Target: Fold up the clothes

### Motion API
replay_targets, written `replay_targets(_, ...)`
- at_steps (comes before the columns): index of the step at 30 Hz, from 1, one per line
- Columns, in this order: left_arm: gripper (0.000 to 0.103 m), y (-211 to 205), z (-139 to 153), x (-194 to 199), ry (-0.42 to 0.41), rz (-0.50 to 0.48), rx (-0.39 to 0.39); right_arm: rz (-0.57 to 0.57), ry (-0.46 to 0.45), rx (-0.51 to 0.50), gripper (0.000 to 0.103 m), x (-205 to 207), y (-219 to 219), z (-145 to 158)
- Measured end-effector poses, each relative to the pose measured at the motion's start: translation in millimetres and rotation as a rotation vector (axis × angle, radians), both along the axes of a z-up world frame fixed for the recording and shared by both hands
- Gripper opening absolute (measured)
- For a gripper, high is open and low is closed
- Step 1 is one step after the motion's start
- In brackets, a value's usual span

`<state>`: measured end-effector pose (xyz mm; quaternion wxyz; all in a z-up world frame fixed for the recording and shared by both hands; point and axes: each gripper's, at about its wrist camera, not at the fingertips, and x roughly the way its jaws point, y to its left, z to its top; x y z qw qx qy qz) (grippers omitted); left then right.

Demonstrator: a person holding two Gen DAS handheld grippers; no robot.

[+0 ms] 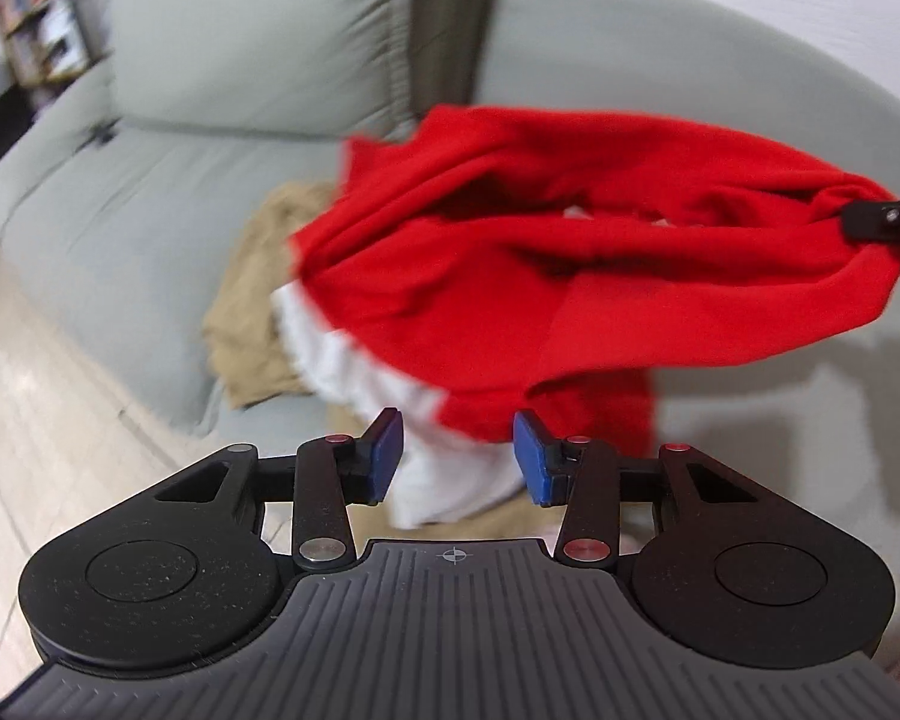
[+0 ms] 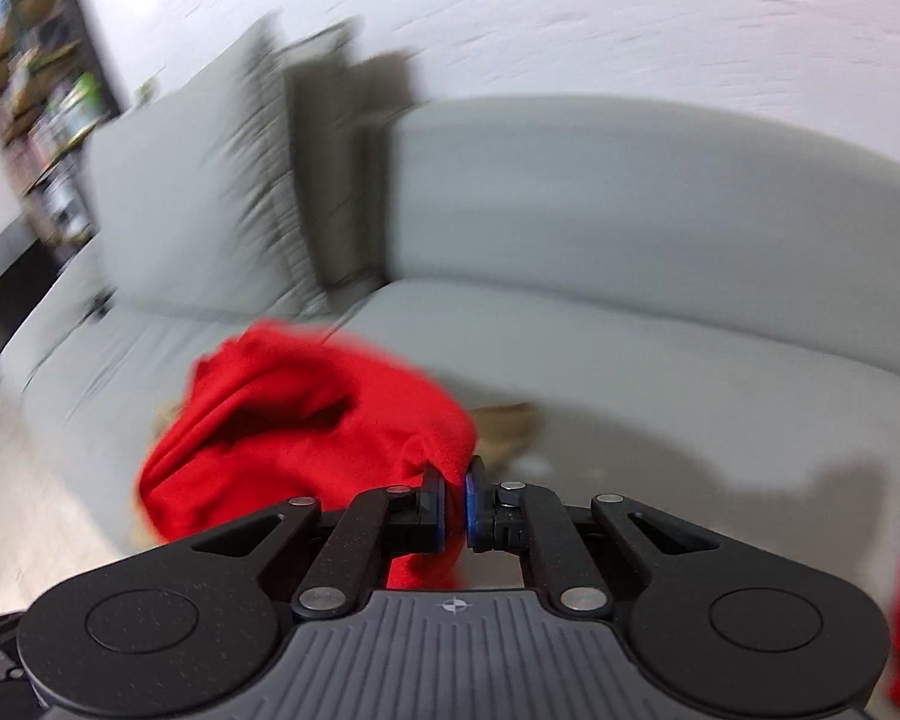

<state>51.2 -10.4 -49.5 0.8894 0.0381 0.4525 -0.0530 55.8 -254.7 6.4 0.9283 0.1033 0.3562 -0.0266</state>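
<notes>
A red garment (image 1: pixel 510 276) with a white band (image 1: pixel 354 372) hangs in the air over a grey sofa. My right gripper (image 2: pixel 456 504) is shut on one edge of the red garment (image 2: pixel 306 438) and holds it up; its tip also shows in the left wrist view (image 1: pixel 888 216). My left gripper (image 1: pixel 457 459) is open, its blue pads (image 1: pixel 387 456) apart just below the garment's white band, holding nothing. Both views are motion-blurred.
A tan garment (image 1: pixel 252 312) lies on the grey sofa seat (image 1: pixel 120 228) under the red one; it also shows in the right wrist view (image 2: pixel 504 426). Sofa back cushions (image 2: pixel 630 192) stand behind. A bookshelf (image 1: pixel 36 12) is at far left. Pale floor (image 1: pixel 42 432) lies left of the sofa.
</notes>
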Motion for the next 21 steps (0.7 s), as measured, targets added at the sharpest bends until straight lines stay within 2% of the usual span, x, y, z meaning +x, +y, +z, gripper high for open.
replay_targets(3, 0.047, -32.9, 4.3, -11.0, -0.014, -0.077, 0.003, -0.147, -0.015, 0.003, 0.006, -48.4, -65.6, 18.5)
replay_targets(8, 0.047, -88.3, 3.1, -29.1, -0.020, -0.212, 0.025, -0.342, 0.000, -0.035, 0.007, -115.7, -139.9, 31.7)
replay_targets(10, 0.047, -107.6, -2.2, -34.0, -0.012, -0.259, 0.040, -0.400, 0.066, -0.031, 0.011, -134.3, -171.9, 20.4)
replay_targets(11, 0.047, -117.4, -6.1, -37.3, -0.007, -0.283, 0.059, -0.403, 0.124, -0.029, 0.016, -137.7, -183.2, 9.0)
replay_targets(13, 0.047, -140.2, -15.4, -45.6, 0.006, -0.352, 0.119, -0.398, 0.168, -0.053, 0.024, -143.8, -185.9, -4.1)
replay_targets(15, 0.050, -148.5, -19.7, -53.7, 0.016, -0.387, 0.134, -0.374, 0.181, -0.084, 0.045, -154.4, -182.2, -14.9)
replay_targets(17, 0.060, -152.1, -29.0, -63.2, 0.043, -0.424, 0.140, -0.294, 0.196, -0.073, 0.046, -162.5, -169.6, -25.6)
replay_targets(21, 0.065, -153.3, -50.7, -69.7, 0.076, -0.457, 0.168, -0.176, 0.284, 0.003, 0.050, -171.8, -150.0, -63.3)
